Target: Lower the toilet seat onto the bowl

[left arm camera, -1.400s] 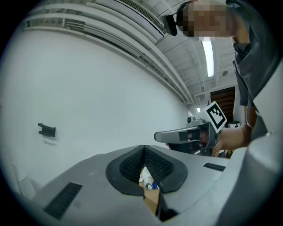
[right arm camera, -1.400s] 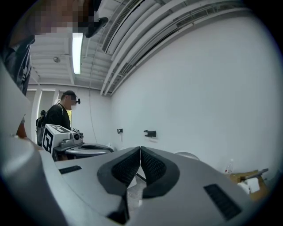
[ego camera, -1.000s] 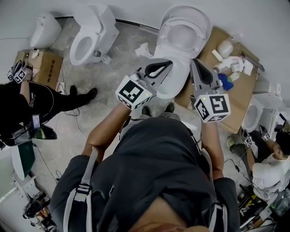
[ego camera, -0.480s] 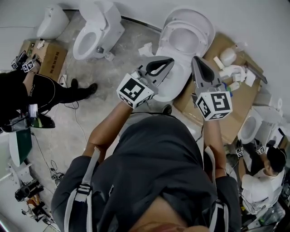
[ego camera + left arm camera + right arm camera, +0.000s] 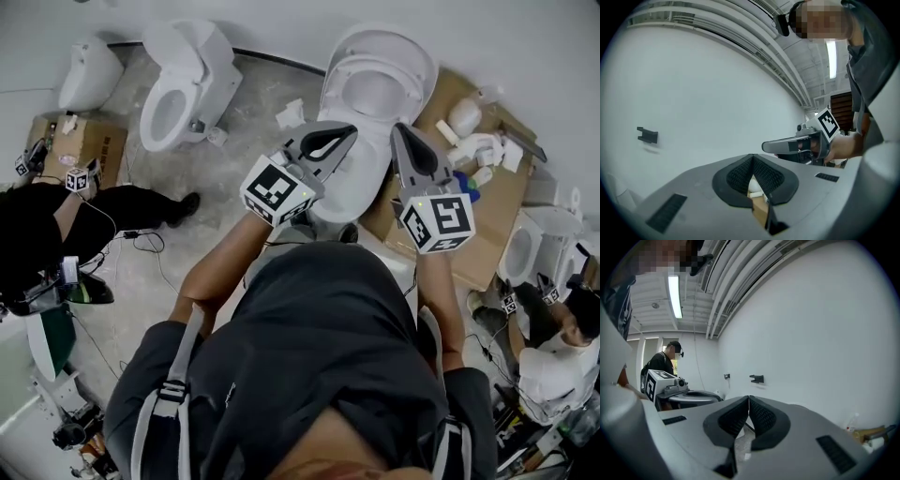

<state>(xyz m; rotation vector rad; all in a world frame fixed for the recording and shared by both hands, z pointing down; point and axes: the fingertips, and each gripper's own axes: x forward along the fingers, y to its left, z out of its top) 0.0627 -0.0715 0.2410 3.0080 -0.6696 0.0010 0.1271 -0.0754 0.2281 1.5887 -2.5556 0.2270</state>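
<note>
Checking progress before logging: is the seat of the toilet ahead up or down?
Up. The seat stands raised against the lid, clear of the bowl below it.

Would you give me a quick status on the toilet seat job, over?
Left gripper and right gripper shut, empty, touching nothing. Toilet seat raised, not yet lowered. Cardboard beside it, not in the path.

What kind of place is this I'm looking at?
Likely a test or training room, not a working bathroom: several toilets stand loose on a bare concrete floor, with cardboard and loose fittings spread beside them.
</note>
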